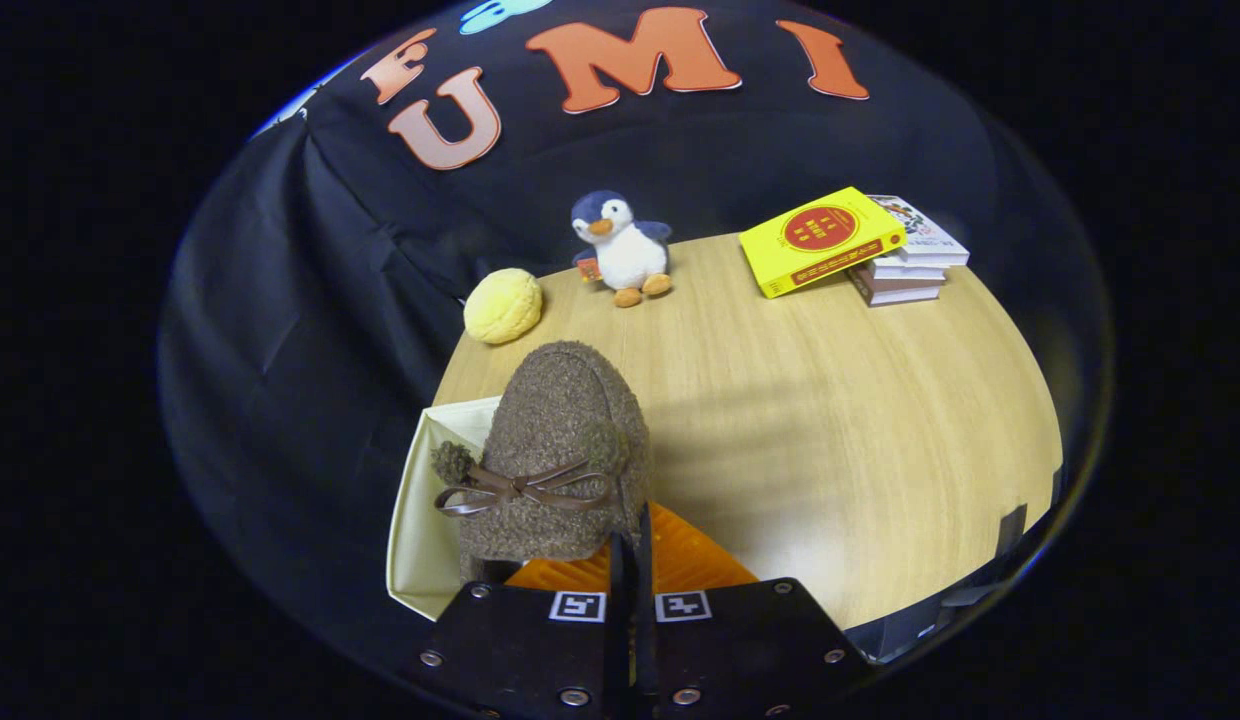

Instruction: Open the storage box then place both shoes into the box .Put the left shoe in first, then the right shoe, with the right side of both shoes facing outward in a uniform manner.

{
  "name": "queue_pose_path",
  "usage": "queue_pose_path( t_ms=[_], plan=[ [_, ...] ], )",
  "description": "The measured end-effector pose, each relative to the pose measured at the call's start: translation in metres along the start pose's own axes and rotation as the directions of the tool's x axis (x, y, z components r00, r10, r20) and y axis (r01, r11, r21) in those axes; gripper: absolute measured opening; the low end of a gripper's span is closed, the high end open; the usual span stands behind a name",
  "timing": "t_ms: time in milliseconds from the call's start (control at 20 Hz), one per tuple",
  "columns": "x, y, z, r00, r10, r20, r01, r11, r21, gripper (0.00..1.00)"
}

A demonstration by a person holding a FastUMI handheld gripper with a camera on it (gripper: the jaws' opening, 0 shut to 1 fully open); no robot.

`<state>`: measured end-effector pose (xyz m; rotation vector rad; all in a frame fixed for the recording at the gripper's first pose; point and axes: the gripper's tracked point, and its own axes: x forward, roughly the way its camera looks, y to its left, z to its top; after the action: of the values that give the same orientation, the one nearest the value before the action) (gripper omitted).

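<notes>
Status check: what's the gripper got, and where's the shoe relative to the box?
Gripper shut on brown fuzzy shoe, pinching its rim. Shoe held above cream storage box, box open. Nothing blocking; yellow plush ball sits well beyond.

Gripper [632, 560] clamps brown shoe [560, 450] above storage box [430, 500]

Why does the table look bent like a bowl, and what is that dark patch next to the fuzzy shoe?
In the gripper view, the fisheye lens bends the wooden table and makes its edge curve; the brown shoe, held by the closed gripper above the storage box, throws a soft shadow to its right; the penguin toy and books beyond stay fairly sharp.
</notes>
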<state>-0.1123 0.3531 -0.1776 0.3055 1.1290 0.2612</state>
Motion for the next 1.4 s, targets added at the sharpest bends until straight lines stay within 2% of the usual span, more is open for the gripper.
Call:
queue_pose_path(
  t_ms=[200,450,650,850,1000,1050,1350,1400],
  plan=[
    [0.005,0.053,-0.003,0.999,0.044,-0.005,-0.044,0.998,-0.035,0.04],
    [0.034,0.093,-0.019,0.997,0.053,-0.058,-0.057,0.997,-0.058,0.04],
    [0.063,0.083,-0.044,0.991,-0.062,-0.123,0.051,0.995,-0.088,0.04],
    [0.079,0.073,-0.061,0.977,-0.141,-0.157,0.123,0.985,-0.123,0.06],
    [0.077,0.08,-0.065,0.98,-0.124,-0.157,0.1,0.984,-0.148,0.17],
    [0.073,0.08,-0.064,0.981,-0.114,-0.157,0.09,0.985,-0.149,0.18],
    [0.031,0.078,-0.035,0.996,0.008,-0.093,-0.018,0.994,-0.11,0.38],
    [0.022,0.077,-0.025,0.998,0.031,-0.062,-0.037,0.994,-0.106,0.45]
  ],
)
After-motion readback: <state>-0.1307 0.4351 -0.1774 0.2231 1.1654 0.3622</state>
